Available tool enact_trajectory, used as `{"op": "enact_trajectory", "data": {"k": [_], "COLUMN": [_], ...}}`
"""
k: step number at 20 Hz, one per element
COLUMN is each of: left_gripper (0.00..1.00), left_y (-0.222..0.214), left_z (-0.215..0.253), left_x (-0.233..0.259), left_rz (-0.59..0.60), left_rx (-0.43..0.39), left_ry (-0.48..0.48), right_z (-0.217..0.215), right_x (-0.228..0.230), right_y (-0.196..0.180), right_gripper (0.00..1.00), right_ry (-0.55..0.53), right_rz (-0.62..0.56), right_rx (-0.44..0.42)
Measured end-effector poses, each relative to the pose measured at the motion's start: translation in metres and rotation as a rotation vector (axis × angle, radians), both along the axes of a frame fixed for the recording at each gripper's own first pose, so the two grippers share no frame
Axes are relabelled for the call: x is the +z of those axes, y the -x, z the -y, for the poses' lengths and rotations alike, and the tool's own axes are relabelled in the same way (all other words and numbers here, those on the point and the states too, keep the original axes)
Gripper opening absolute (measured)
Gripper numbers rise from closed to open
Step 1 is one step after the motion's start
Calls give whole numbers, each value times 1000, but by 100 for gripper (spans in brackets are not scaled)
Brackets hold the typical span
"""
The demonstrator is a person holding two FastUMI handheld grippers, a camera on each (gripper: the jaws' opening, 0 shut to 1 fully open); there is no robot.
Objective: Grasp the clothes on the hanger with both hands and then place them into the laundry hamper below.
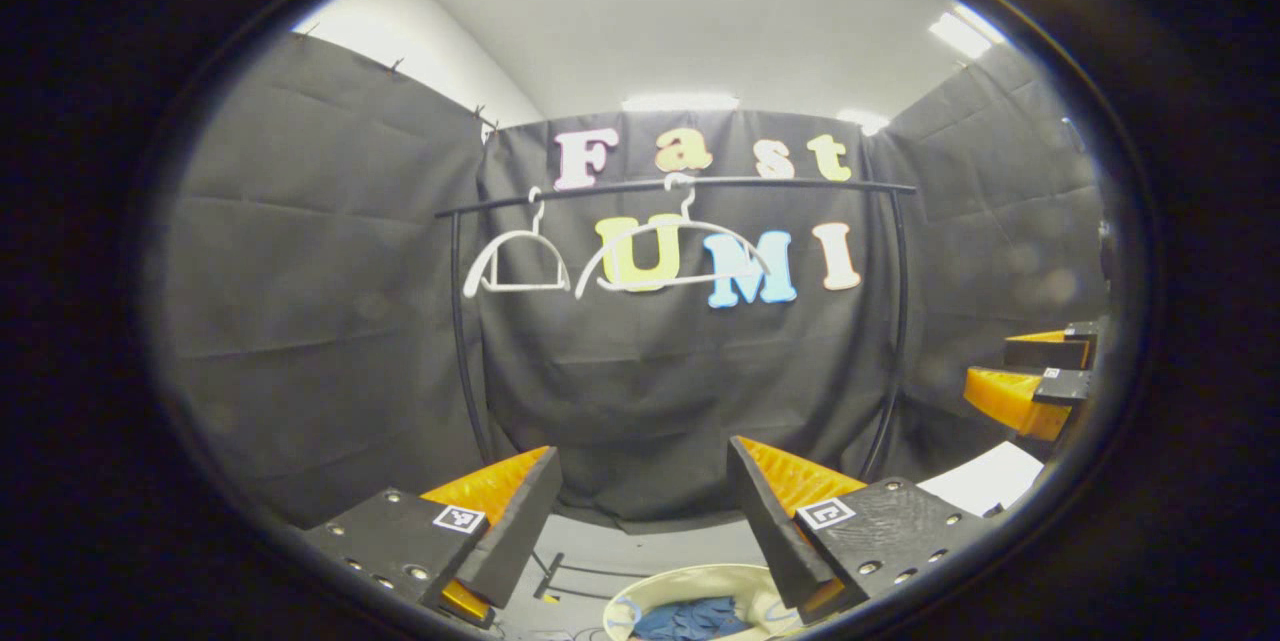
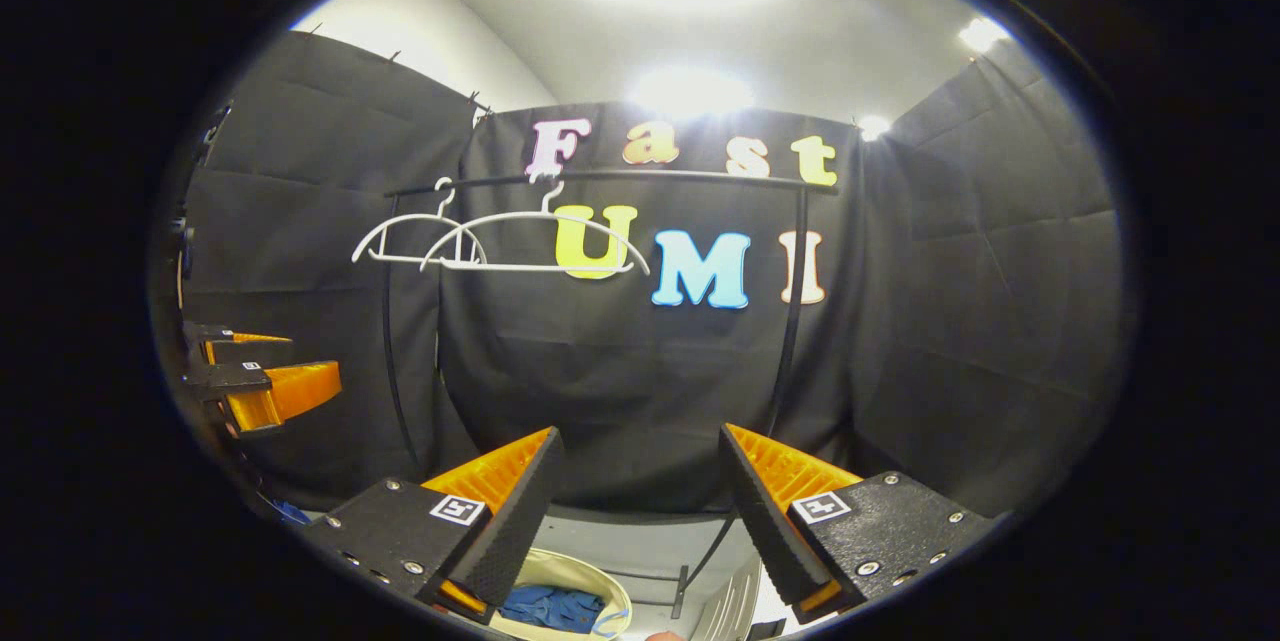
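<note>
While blue clothes [image 1: 690,618] fill the hamper [image 1: 640,589], hangers [image 1: 640,256] hang bare.

Both views face the rail [image 1: 680,185] (side by side); hamper [image 1: 690,591] low, near.

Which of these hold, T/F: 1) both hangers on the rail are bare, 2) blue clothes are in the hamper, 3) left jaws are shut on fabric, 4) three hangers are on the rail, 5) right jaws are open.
1) True: both white hangers on the rail carry nothing.
2) True: blue clothes lie in the laundry hamper.
3) False: the left gripper stands with jaws open, holding nothing.
4) False: two hangers hang there.
5) True: the right gripper has its jaws apart and holds nothing.
</note>
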State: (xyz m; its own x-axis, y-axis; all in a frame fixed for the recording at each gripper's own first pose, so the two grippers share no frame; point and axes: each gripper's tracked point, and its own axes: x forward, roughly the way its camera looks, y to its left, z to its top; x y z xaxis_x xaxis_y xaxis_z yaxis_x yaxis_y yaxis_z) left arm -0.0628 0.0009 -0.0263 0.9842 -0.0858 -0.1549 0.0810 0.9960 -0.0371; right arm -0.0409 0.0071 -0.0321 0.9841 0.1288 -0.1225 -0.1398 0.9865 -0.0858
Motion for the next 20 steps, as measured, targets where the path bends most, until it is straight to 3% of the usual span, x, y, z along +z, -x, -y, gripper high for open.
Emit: {"op": "enact_trajectory", "data": {"k": [8,20], "left_gripper": [98,98], "left_y": [43,81], "left_z": [-14,-27], "left_x": [50,66], "left_rz": [78,114], "left_rx": [20,50], "left_ry": [-6,-9], "right_z": [28,43], "right_x": [41,43], "right_y": [47,70], "right_gripper": [96,95], "right_ry": [-24,-47], "right_rz": [77,82], "right_rx": [-26,-57]}}
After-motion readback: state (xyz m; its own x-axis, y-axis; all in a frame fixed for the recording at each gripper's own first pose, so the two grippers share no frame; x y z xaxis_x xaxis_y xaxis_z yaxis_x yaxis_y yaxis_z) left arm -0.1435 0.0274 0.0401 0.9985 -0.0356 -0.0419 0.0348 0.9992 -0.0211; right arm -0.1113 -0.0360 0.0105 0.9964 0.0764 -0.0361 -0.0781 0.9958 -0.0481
